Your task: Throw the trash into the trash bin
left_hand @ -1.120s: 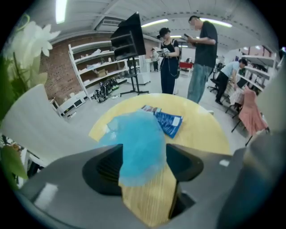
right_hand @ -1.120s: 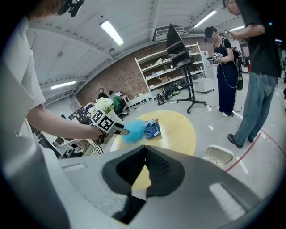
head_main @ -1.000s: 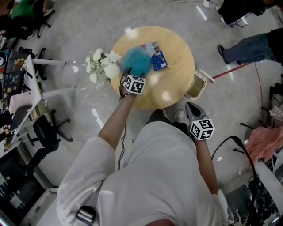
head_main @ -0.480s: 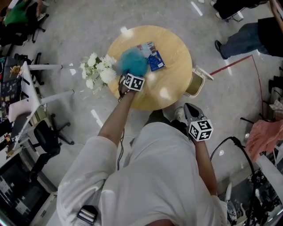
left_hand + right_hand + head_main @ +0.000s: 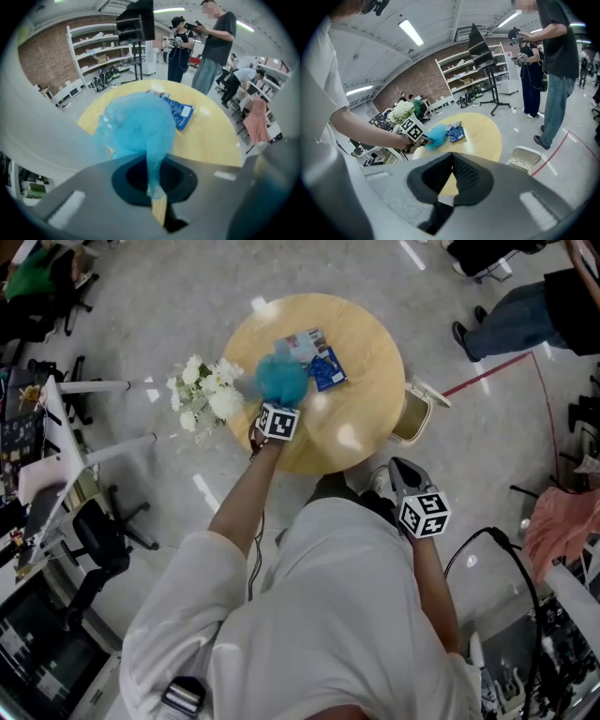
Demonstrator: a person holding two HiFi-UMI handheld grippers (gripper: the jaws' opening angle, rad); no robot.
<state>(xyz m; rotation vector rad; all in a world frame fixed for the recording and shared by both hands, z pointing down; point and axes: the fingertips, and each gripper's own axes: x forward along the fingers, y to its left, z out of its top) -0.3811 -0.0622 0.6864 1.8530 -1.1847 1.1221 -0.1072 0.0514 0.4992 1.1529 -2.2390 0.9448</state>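
A crumpled light-blue plastic bag (image 5: 281, 379) lies on the round wooden table (image 5: 367, 395), near its left side. My left gripper (image 5: 273, 402) reaches into the bag's near edge. Its jaws have just been closing, and in the left gripper view they (image 5: 153, 190) pinch a strip of the blue bag (image 5: 136, 124). Behind the bag lie a dark blue snack packet (image 5: 329, 369) and a lighter wrapper (image 5: 302, 341). The white trash bin (image 5: 412, 420) stands on the floor at the table's right, lid flipped open. My right gripper (image 5: 405, 472) hangs near my body with jaws together and nothing in them (image 5: 451, 159).
A bunch of white flowers (image 5: 208, 390) sticks out past the table's left edge. People stand beyond the table at the upper right (image 5: 525, 320). A red line (image 5: 487, 376) runs across the floor by the bin. Desks and a chair (image 5: 98, 531) stand at the left.
My left gripper has pushed forward and down into the blue bag and closed on it; the bag looks bunched up. The right gripper has kept still.
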